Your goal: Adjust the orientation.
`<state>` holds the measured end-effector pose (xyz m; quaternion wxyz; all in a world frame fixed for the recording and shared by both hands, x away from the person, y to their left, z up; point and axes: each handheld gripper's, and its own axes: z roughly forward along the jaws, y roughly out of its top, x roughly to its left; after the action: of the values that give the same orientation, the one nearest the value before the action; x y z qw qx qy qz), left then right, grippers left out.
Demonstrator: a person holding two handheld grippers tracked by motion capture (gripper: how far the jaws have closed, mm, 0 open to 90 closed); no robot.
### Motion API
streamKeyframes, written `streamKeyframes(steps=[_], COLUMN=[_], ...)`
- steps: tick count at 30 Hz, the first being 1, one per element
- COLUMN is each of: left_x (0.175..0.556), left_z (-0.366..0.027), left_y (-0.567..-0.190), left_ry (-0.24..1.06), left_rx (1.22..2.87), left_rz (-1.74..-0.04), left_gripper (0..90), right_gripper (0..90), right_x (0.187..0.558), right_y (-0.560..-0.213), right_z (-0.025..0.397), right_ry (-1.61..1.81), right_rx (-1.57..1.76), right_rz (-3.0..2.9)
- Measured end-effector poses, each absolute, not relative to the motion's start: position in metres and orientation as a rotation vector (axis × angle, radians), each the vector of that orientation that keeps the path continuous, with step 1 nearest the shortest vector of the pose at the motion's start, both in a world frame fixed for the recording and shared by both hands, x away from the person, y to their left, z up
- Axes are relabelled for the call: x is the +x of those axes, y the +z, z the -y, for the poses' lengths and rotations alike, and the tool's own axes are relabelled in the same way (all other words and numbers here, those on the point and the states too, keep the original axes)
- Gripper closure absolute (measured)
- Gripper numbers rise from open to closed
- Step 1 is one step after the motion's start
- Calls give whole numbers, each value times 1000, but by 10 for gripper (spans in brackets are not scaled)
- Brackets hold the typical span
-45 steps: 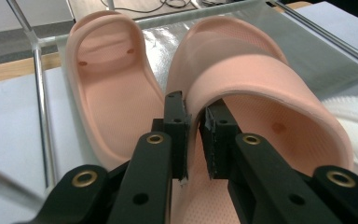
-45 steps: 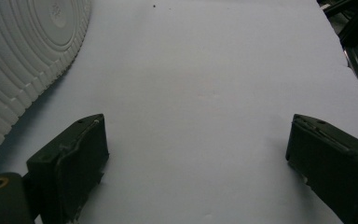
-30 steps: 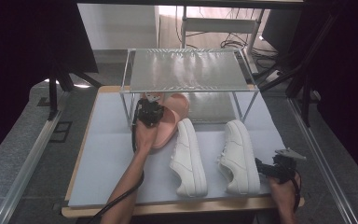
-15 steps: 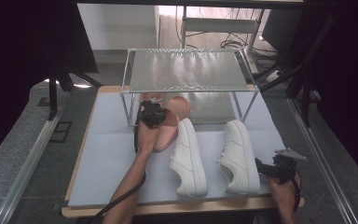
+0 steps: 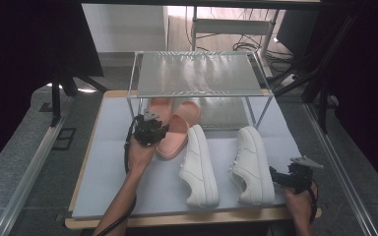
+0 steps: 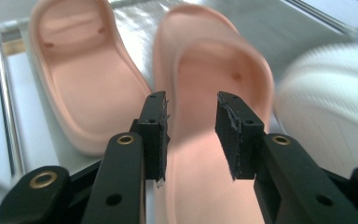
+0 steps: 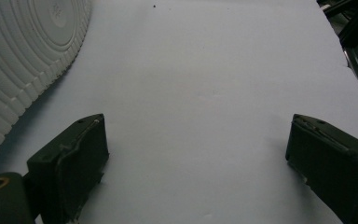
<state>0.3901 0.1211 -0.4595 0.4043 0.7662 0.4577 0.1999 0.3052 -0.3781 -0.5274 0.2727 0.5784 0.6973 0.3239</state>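
Observation:
Two pink slippers lie by the rack: one [image 5: 173, 136] in front of it, the other [image 5: 159, 108] partly under it. My left gripper [image 5: 160, 129] hovers at the heel end of the nearer slipper [image 6: 200, 93], jaws open a little with the slipper's footbed seen between them [image 6: 191, 135]. The second slipper [image 6: 74, 79] lies to its left. Two white sneakers [image 5: 199, 164] [image 5: 253, 164] stand side by side on the mat. My right gripper [image 5: 276, 175] is wide open [image 7: 198, 126] over bare mat, just right of the right sneaker, whose sole [image 7: 23, 56] shows beside it.
A metal two-tier rack [image 5: 197, 73] stands at the back of the pale mat [image 5: 108, 167], its legs [image 5: 130, 105] near the slippers. A white sneaker [image 6: 326, 107] sits close on the slipper's right. Dark frame rails run along both table sides.
My left gripper has drawn back toward the person, from over the slippers to the nearer slipper's heel end. The right gripper and sneakers have stayed put.

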Motion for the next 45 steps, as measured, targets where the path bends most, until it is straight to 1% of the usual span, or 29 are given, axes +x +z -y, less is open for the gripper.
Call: streamKeyframes(steps=[3, 6, 11, 14, 19, 30, 45], left_x=[376, 362, 345, 338, 333, 338, 361], left_z=[-129, -134, -136, -136, -130, -118, -90], left_y=[-467, -477, -491, -496, -505, -509, -505], left_ry=[472, 442, 424, 423, 448, 464, 461], left_rx=[1929, 1934, 1981, 2004, 2051, 2073, 2073], left_rz=[-1148, -1145, -1130, -1126, -1130, -1124, -1075], left_gripper=[686, 747, 849, 890, 894, 893, 892], right_gripper=[59, 59, 59, 59, 59, 59, 59], right_x=[305, 305, 305, 305, 305, 305, 305], right_y=[-527, -527, -527, -527, -527, -527, -527], right_z=[378, 378, 378, 378, 378, 378, 378], right_ry=[872, 873, 873, 872, 872, 872, 873], right_rx=[1557, 1558, 1559, 1559, 1559, 1559, 1559], right_rz=[-1876, -1876, -1875, -1875, -1875, -1875, -1875])
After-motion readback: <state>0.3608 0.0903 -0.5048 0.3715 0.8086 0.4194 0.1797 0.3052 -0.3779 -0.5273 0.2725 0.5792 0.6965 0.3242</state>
